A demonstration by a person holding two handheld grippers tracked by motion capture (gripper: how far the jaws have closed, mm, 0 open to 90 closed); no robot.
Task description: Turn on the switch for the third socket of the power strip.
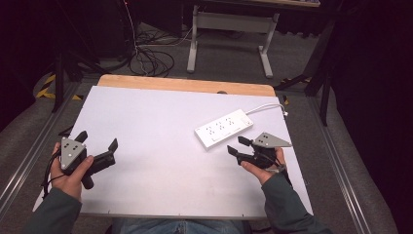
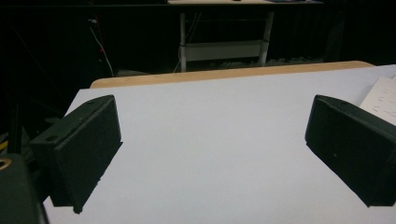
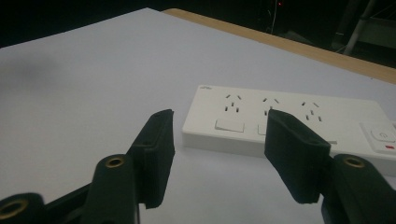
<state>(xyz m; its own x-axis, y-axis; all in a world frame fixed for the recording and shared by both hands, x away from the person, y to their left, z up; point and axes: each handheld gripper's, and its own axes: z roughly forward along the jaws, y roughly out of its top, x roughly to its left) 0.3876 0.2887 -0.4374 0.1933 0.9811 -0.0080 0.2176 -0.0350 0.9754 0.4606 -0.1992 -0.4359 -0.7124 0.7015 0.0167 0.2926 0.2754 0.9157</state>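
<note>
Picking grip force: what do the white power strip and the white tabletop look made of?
White rectangular power strip: likely hard moulded plastic, smooth semi-gloss, with crisp edges and moulded sockets. White flat tabletop: probably matt laminate or painted board, even and unreflective, over a wooden edge.

Power strip (image 1: 224, 128) on table (image 1: 156, 146) right half, just ahead of right gripper (image 1: 237, 146); left gripper (image 1: 97, 145) far left.

A white power strip (image 1: 224, 128) is laid flat on the white tabletop, toward the right side and set at a slant, with its far end angled up to the right. 3 socket groups are seen along its top face in the right gripper view (image 3: 289, 123), plus a switch with a red mark at 1 end. A white cable (image 1: 267, 107) is run off from the far end.
</note>
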